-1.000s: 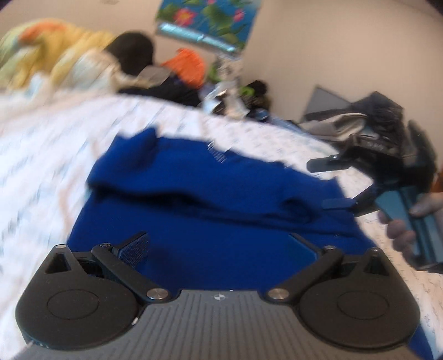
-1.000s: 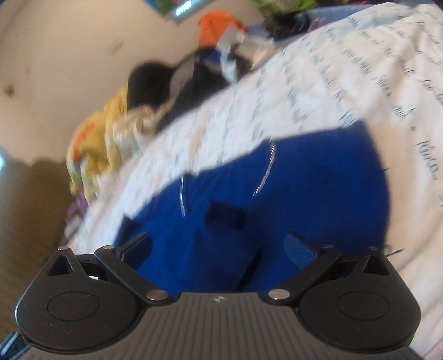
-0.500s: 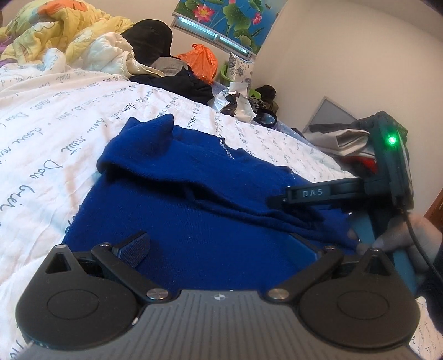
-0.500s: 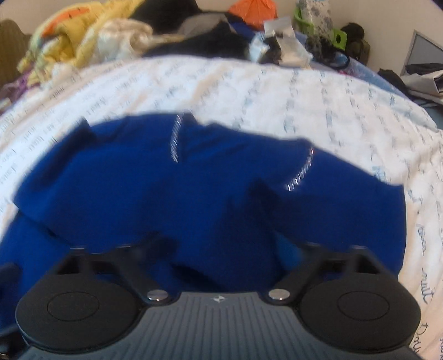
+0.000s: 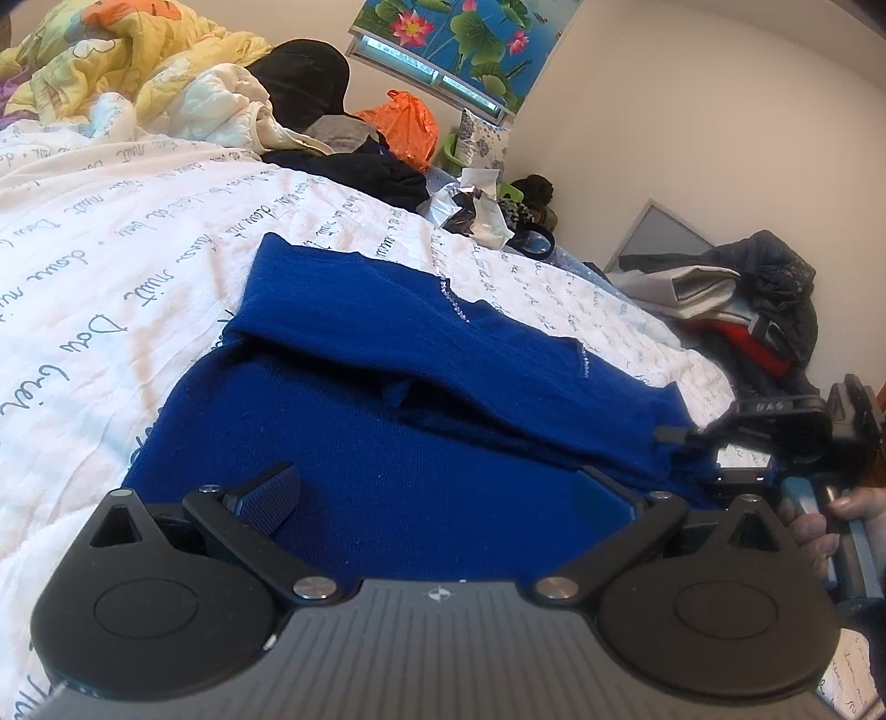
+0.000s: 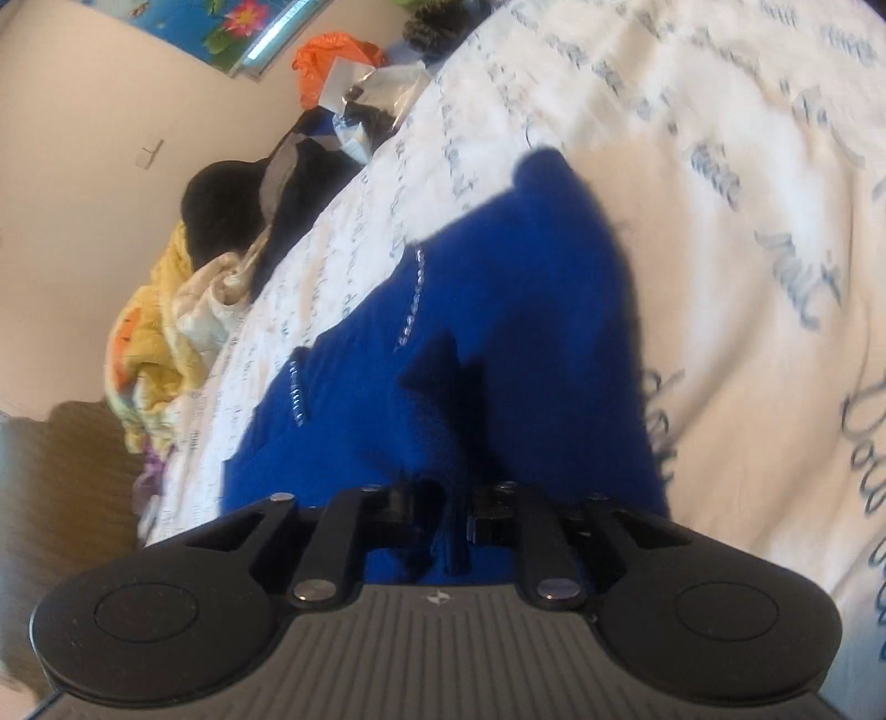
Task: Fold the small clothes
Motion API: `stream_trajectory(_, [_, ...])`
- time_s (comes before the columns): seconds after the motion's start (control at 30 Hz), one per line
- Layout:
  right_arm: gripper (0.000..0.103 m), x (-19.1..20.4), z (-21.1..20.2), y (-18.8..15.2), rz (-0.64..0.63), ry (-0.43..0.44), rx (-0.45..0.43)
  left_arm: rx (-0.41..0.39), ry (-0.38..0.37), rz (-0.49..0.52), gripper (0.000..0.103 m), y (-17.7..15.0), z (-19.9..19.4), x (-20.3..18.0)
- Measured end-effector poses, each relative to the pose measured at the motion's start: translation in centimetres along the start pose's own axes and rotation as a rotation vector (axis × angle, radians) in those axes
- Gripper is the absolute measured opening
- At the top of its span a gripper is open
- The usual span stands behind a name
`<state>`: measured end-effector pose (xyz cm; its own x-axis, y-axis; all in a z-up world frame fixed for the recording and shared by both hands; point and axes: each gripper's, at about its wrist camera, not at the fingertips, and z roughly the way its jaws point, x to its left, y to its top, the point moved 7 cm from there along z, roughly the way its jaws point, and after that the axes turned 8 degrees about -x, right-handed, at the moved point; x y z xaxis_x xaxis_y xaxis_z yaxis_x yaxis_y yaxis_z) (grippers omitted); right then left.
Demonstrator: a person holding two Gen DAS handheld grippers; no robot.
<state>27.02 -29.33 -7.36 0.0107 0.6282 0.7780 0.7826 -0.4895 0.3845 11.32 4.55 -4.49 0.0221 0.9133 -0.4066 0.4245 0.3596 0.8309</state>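
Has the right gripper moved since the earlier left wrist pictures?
Yes. In the left wrist view the right gripper has moved down and toward the frame's right edge, against the grey board at the wall; its jaws are closing on the blue sweater.

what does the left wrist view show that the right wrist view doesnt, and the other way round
Only the left wrist view shows the left gripper open over the blue garment, the right gripper from the side, a person's hand on its handle, and a pile of clothes on the far right.

Only the right wrist view shows the right gripper closing, with a fold of blue cloth between its fingers, and a brown surface beside the bed.

Both show the garment on the white lettered sheet, the yellow quilt and the orange bag.
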Motion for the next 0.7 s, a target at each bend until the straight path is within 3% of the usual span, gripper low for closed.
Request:
stream_trajectory(0.13, [0.058, 1.1, 0.7, 1.1, -0.013, 0.022, 0.002, 0.001, 0.002, 0.004, 0.103, -0.1, 0.0, 0.0])
stream_trajectory(0.2, [0.056, 1.6, 1.2, 1.4, -0.047, -0.017, -0.004, 0.001, 0.002, 0.003, 0.103, -0.1, 0.0, 0.0])
stream_trajectory(0.27, [0.014, 1.9, 1.6, 1.7, -0.102, -0.073, 0.021, 0.001, 0.001, 0.003, 0.103, -0.1, 0.0, 0.0])
stream_trajectory(0.3, [0.009, 2.4, 1.5, 2.2, -0.134, -0.077, 0.008, 0.001, 0.001, 0.003, 0.103, -0.1, 0.0, 0.0])
stream_trajectory(0.43, [0.009, 4.5, -2.2, 5.9, -0.166, 0.123, -0.237, -0.001, -0.002, -0.003, 0.103, 0.0, 0.0, 0.1])
stream_trajectory(0.47, [0.009, 3.7, -1.9, 6.3, -0.199, 0.081, -0.248, -0.002, -0.002, -0.006, 0.103, 0.0, 0.0, 0.1])
stream_trajectory(0.57, [0.013, -1.1, 1.0, 5.5, -0.177, -0.129, -0.099, -0.001, -0.003, -0.004, 0.103, 0.0, -0.1, 0.2])
stream_trajectory(0.6, [0.013, -1.6, 0.7, 5.4, -0.147, -0.107, -0.099, -0.002, 0.004, -0.004, 0.103, 0.1, -0.2, 0.2])
stream_trajectory(0.67, [0.028, -1.4, -1.7, 5.7, -0.095, -0.098, -0.188, -0.015, 0.035, -0.002, 0.103, 1.0, -0.8, 0.5])
stream_trajectory(0.7, [0.041, -0.9, -3.1, 5.9, -0.111, -0.095, -0.247, -0.041, 0.036, -0.009, 0.103, 1.9, -1.0, 0.5])
